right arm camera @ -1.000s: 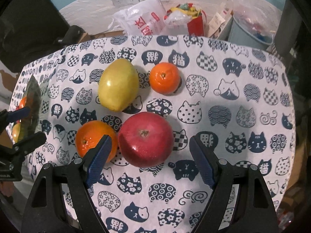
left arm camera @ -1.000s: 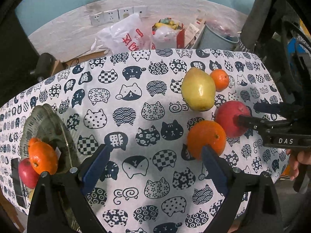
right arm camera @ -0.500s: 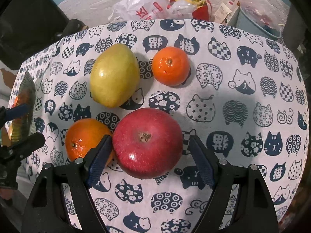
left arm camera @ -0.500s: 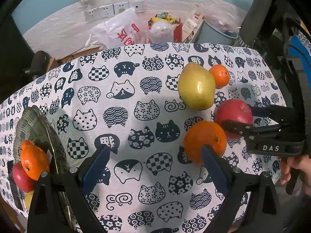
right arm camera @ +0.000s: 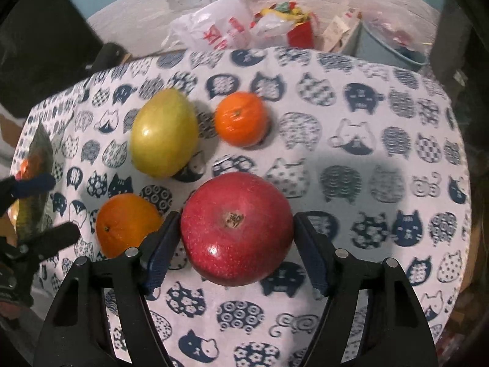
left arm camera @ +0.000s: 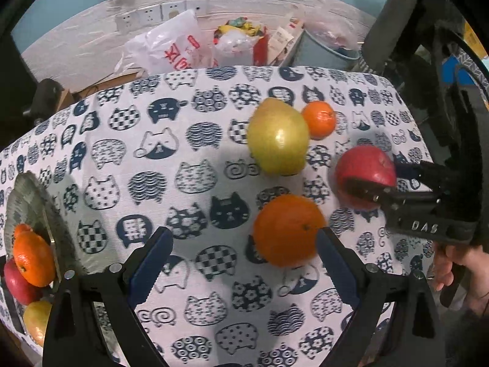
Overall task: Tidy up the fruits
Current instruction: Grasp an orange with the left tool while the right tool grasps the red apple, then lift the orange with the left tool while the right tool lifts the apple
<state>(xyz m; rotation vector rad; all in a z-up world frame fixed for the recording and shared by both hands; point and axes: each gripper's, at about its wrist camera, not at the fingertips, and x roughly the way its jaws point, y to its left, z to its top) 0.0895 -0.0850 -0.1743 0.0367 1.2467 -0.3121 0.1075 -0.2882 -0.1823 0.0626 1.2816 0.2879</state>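
On the cat-print cloth lie a yellow-green pear (right arm camera: 163,133), a small tangerine (right arm camera: 241,119), a big orange (right arm camera: 126,223) and a red apple (right arm camera: 237,227). My right gripper (right arm camera: 236,217) straddles the apple with its jaws closing, and the blue pads touch both of the apple's sides; the apple rests on the cloth. In the left wrist view my left gripper (left arm camera: 243,235) is wide open just above the cloth, and the orange (left arm camera: 288,229) sits against its right finger. The right gripper (left arm camera: 373,174) and the apple (left arm camera: 363,168) show at the right.
A glass plate (left arm camera: 36,195) at the left table edge holds an orange (left arm camera: 32,258), a red apple (left arm camera: 16,284) and a yellow fruit (left arm camera: 36,318). Plastic bags (left arm camera: 174,52) and a grey bin (left arm camera: 327,52) stand beyond the far edge. A hand (left arm camera: 458,266) holds the right gripper.
My right gripper's jaws have narrowed from well clear of the apple to touching it. My left gripper has shifted right and lower, toward the big orange, still wide open.
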